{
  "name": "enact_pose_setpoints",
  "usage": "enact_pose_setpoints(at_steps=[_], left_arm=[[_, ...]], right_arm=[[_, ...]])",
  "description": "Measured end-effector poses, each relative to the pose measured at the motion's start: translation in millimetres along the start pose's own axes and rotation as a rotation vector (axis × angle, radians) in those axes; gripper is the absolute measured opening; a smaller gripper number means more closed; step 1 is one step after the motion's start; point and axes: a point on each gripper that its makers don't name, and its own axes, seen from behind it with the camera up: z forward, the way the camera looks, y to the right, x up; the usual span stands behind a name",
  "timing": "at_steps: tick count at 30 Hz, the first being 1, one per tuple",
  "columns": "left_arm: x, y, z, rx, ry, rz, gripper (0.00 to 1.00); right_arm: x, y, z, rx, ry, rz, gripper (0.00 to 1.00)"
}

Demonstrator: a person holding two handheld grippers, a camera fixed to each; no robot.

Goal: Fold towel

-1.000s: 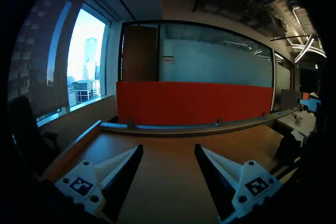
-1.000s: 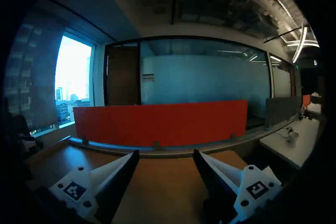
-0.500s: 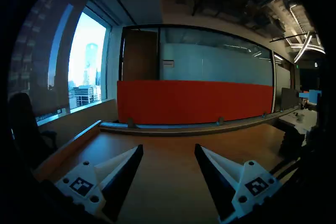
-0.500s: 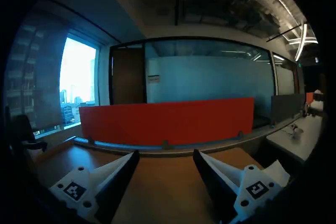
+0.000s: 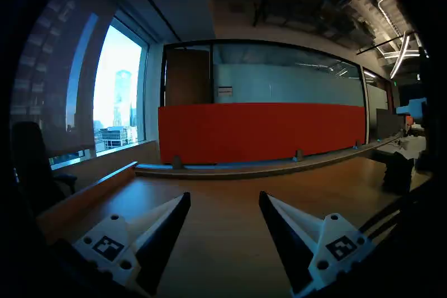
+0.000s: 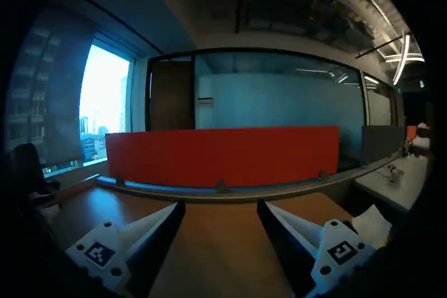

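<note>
Over the wooden desk (image 5: 223, 253), my left gripper (image 5: 223, 194) hangs low and level, its two fingers (image 5: 159, 231) spread wide, with bare tabletop in the gap and nothing held. At the far left of the left gripper view a dark chair (image 5: 28, 158) stands beside the desk's raised edge, and next to it a bright window (image 5: 118, 102) looks out on tall buildings. Further along, a brown door (image 5: 187, 77) stands behind the red partition (image 5: 262, 130) that runs along the desk's far edge, with a glass wall (image 5: 285, 83) above it. At the right end of the desk sits a small dark object (image 5: 399, 172); I cannot tell what it is. My right gripper (image 6: 220, 203) is also over the desk and facing the partition, its fingers (image 6: 151, 236) just as wide apart and gripping nothing. In the right gripper view, the chair and the window lie to the left and the partition crosses the middle. Just beside my right finger, at the right edge, lies a creased white sheet (image 6: 373, 222), clear of both fingers. It may be the towel, but I cannot tell for certain. Beyond it stands a pale neighbouring desk (image 6: 399, 178) with small things on it.
</note>
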Motion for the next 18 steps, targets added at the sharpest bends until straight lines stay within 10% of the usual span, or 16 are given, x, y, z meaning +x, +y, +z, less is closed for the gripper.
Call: enact_pose_setpoints(at_steps=[18], left_arm=[[-58.0, -0.7, 1.7, 0.021, 0.033, -0.015, 0.9]], right_arm=[[-35.4, -2.2, -3.3, -0.001, -0.003, -0.043, 0.99]])
